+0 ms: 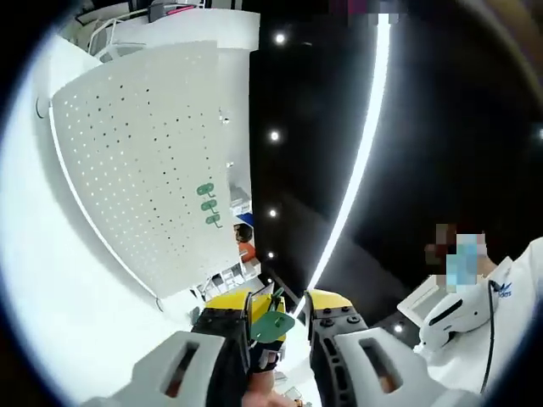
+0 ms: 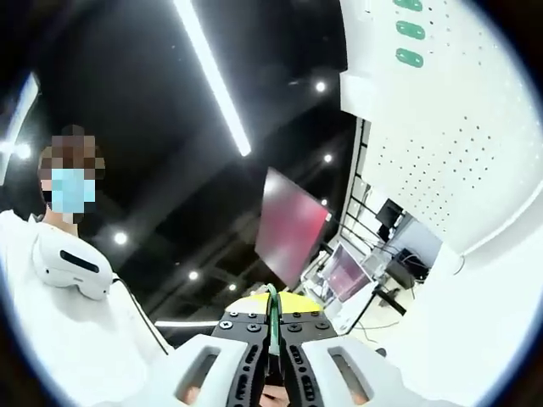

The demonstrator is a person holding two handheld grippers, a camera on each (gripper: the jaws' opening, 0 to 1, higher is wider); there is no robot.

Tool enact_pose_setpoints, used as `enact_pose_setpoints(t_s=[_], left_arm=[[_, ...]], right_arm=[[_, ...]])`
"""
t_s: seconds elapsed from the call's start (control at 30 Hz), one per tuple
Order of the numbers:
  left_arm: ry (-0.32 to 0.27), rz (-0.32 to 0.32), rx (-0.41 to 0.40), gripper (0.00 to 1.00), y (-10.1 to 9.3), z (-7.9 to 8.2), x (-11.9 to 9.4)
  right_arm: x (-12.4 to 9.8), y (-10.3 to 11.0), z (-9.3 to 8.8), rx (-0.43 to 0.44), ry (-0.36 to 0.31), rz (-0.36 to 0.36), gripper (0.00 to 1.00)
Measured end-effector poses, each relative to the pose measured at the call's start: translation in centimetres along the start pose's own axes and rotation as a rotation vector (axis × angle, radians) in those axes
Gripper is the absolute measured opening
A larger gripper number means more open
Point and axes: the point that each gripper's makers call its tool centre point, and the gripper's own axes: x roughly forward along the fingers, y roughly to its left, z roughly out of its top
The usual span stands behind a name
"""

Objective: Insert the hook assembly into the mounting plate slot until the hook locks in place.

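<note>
A white pegboard mounting plate [image 1: 136, 161] stands at the left of the left gripper view, with three green hooks [image 1: 208, 203] fixed near its right edge. My left gripper [image 1: 280, 326] holds a green hook assembly [image 1: 273, 324] with a silver tab between its yellow-tipped jaws, well short of the plate. In the right gripper view the plate [image 2: 441, 127] fills the upper right with the green hooks [image 2: 410, 30] on it. My right gripper [image 2: 273, 326] is shut on a thin green piece [image 2: 271, 307] seen edge-on, pointing at the dark ceiling.
A person in white [image 1: 501, 322] with a white headset [image 2: 72, 263] on the chest stands close by. A long ceiling light strip [image 1: 361, 153] crosses the dark ceiling. Desks and monitors [image 2: 348, 271] sit beyond the plate's white frame [image 2: 475, 322].
</note>
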Motion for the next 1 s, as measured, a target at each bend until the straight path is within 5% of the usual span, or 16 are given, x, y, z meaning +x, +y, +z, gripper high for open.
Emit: enact_pose_setpoints(t_s=[0.2, 0.3, 0.43, 0.8, 1.0], left_arm=[[0.008, 0.111, 0.115, 0.29, 1.5, -0.2, -0.5], [0.061, 0.164, 0.173, 0.28, 2.0, -0.8, -0.6], [0.104, 0.231, 0.250, 0.20, 2.9, -1.3, -0.4], [0.107, 0.287, 0.268, 0.10, 3.5, -1.0, -0.1], [0.121, 0.357, 0.306, 0.05, 4.4, -0.7, -0.5]], right_arm=[[-0.3, -1.8, 0.7, -0.090, -0.014, -0.119, 0.00], [-0.6, -2.8, 1.0, -0.147, -0.014, -0.179, 0.00], [-0.5, -2.5, 1.1, -0.140, -0.026, -0.165, 0.00], [-0.6, -2.7, 0.7, -0.239, 0.023, -0.202, 0.01], [-0.5, -2.9, 0.0, -0.383, 0.108, -0.245, 0.01]])
